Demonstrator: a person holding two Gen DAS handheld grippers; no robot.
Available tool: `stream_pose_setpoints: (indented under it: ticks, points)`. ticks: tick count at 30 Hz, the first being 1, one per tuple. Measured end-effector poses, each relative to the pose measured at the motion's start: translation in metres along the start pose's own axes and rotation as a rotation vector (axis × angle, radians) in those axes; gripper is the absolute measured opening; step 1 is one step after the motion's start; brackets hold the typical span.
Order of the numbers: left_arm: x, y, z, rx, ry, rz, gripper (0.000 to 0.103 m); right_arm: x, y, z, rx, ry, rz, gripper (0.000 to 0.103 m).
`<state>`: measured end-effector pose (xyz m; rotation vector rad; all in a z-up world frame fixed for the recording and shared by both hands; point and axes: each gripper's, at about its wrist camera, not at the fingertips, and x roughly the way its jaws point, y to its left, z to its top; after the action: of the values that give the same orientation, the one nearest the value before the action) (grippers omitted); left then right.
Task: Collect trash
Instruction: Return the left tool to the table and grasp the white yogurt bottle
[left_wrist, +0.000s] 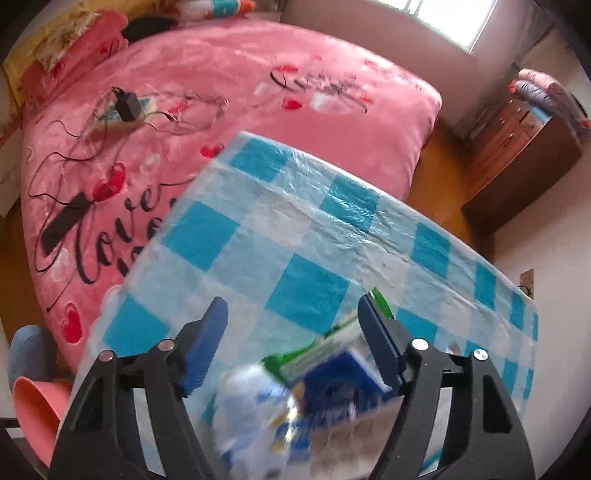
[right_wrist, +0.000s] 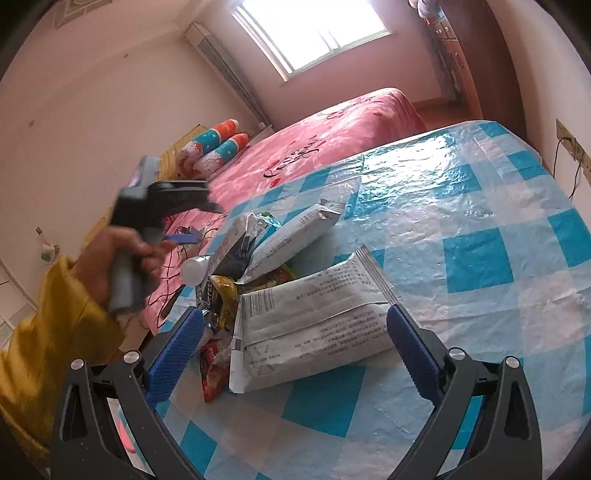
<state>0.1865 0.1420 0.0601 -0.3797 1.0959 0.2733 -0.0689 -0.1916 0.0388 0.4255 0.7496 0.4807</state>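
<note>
A pile of trash lies on the blue-checked table (right_wrist: 480, 229): a large white wrapper (right_wrist: 314, 325), a second white pouch (right_wrist: 295, 236), a yellow snack bag (right_wrist: 221, 295), a red wrapper (right_wrist: 212, 373) and a white bottle (right_wrist: 194, 271). My right gripper (right_wrist: 295, 343) is open, its jaws either side of the large white wrapper. My left gripper (left_wrist: 291, 325) is open above the table, with blurred blue-and-white packets (left_wrist: 332, 380) and a green wrapper (left_wrist: 321, 339) between and below its jaws. The left gripper also shows in the right wrist view (right_wrist: 181, 236), held by a hand in a yellow sleeve.
A bed with a pink blanket (left_wrist: 221, 110) stands beside the table, with cables and a black adapter (left_wrist: 127, 105) on it. A pink bin (left_wrist: 37, 417) sits on the floor at lower left. A wooden cabinet (left_wrist: 517, 158) stands by the far wall.
</note>
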Motion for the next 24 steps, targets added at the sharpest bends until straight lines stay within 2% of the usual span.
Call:
stream_pose_setpoints:
  ticks: [6,9,12,17,24]
  points:
    - [0.033,-0.019,0.006,0.063,0.090,0.048,0.066,0.000,-0.005,0.001,0.006,0.001,0.000,0.098]
    - [0.040,-0.023,0.002,0.082,0.123,0.044,0.058,-0.001,-0.006,0.001,0.002,0.001,-0.002,0.098]
    - [0.042,-0.025,-0.008,0.111,0.144,0.042,0.057,-0.001,-0.008,0.001,0.007,0.006,-0.012,0.098]
    - [0.031,-0.027,-0.034,0.138,0.140,0.008,0.056,0.000,-0.012,0.002,0.023,0.017,-0.019,0.098]
    - [0.006,-0.030,-0.086,0.196,0.133,-0.042,0.055,-0.005,-0.015,0.000,0.023,0.012,-0.040,0.098]
